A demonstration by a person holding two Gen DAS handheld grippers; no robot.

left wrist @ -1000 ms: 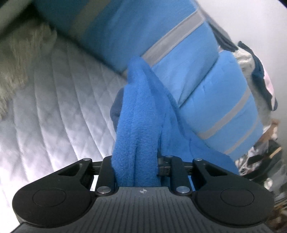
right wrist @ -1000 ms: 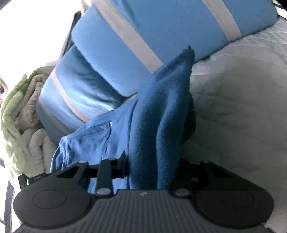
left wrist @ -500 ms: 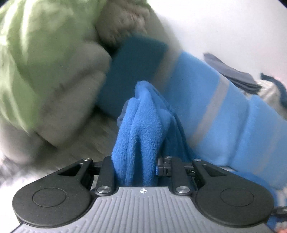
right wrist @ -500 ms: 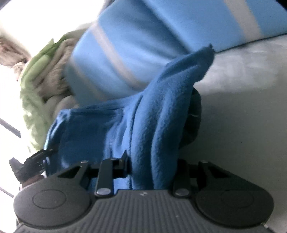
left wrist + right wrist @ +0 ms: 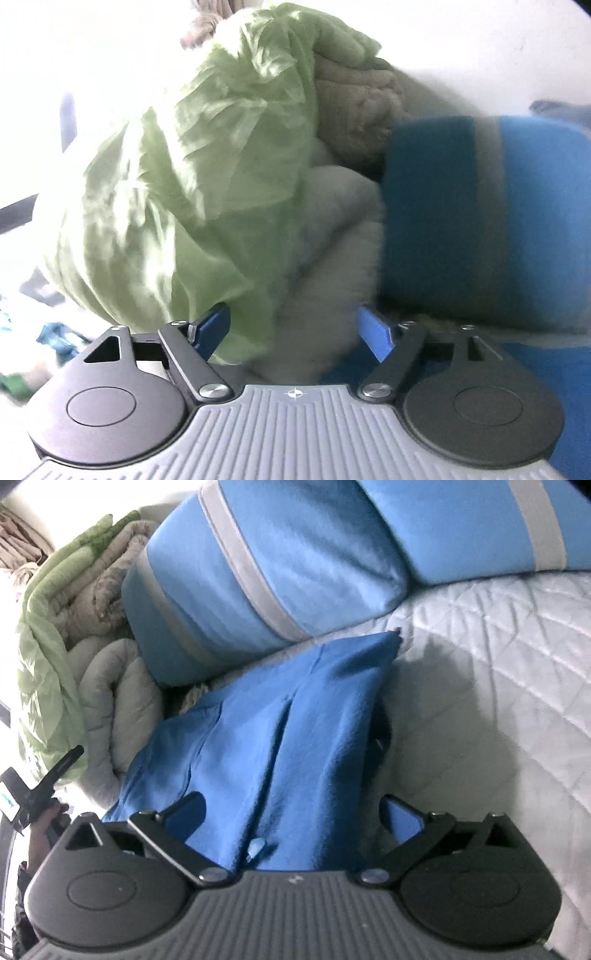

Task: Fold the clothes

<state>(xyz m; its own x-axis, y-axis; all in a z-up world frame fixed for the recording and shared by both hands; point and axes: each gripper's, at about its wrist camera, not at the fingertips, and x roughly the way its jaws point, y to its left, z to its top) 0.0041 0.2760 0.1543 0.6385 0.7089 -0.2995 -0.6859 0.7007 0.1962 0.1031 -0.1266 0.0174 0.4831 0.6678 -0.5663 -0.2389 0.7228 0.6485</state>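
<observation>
Blue fleece garment (image 5: 295, 716) on the quilted bed (image 5: 498, 657), both jaws opening.

Right hand-held gripper (image 5: 291, 808) spreads wide, fleece lying loose between; left hand-held gripper (image 5: 291, 328) opens toward blurred green bedding (image 5: 177, 177), apparently holding nothing.

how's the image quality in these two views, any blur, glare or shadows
Left wrist view: motion-blurred, window glare blowing out the upper left, the green bedding overexposed. Right wrist view: sharper, fisheye-bent edges, a soft shadow on the white quilt beside the blue fleece garment.

Blown-out left glare, motion blur
</observation>
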